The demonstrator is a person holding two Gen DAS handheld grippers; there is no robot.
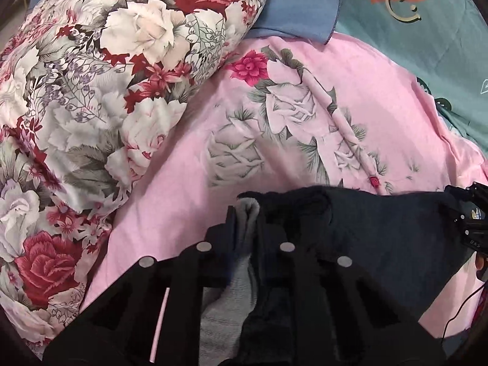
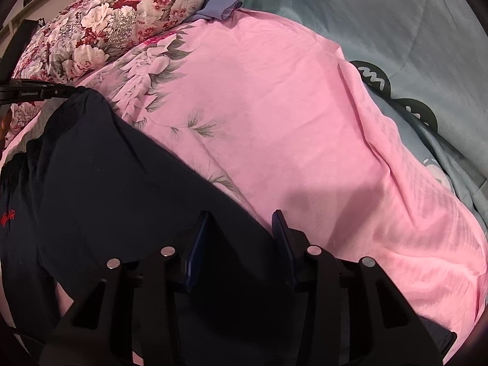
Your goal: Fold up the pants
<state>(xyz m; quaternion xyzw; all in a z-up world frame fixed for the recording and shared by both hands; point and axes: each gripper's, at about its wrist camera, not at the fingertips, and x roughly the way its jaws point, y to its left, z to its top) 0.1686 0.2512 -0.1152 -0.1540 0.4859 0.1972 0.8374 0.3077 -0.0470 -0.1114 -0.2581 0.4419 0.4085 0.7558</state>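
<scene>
You have one pair of pants (image 2: 122,183), dark navy with a grey lining and a small red logo, lying on the pink sheet (image 2: 289,122) that covers the bed. Taking the pants as your landmark: the sheet spreads out beyond them and to their right, printed with grey and white roses. One floral pillow (image 1: 91,91), red and white, sits beyond the pants on the left, resting on the sheet. One blue cloth (image 1: 299,9) pokes out from behind the pillow, further from the pants still. One teal blanket (image 1: 427,45) with cartoon prints lies past the sheet's far right edge, well apart from the pants. You hold two grippers. Your left gripper (image 1: 247,210) is pressed together on the pants' edge, pinching a fold where the grey lining shows between its fingers (image 1: 230,216). Your right gripper (image 2: 241,222) stands partly spread over the pants' right edge, dark fabric lying between its two blue-padded fingers (image 2: 201,238); you cannot tell from this view whether the pads press on the cloth. In the right wrist view the other gripper shows at the pants' far left corner. The pants lie bunched rather than flat near the left gripper.
</scene>
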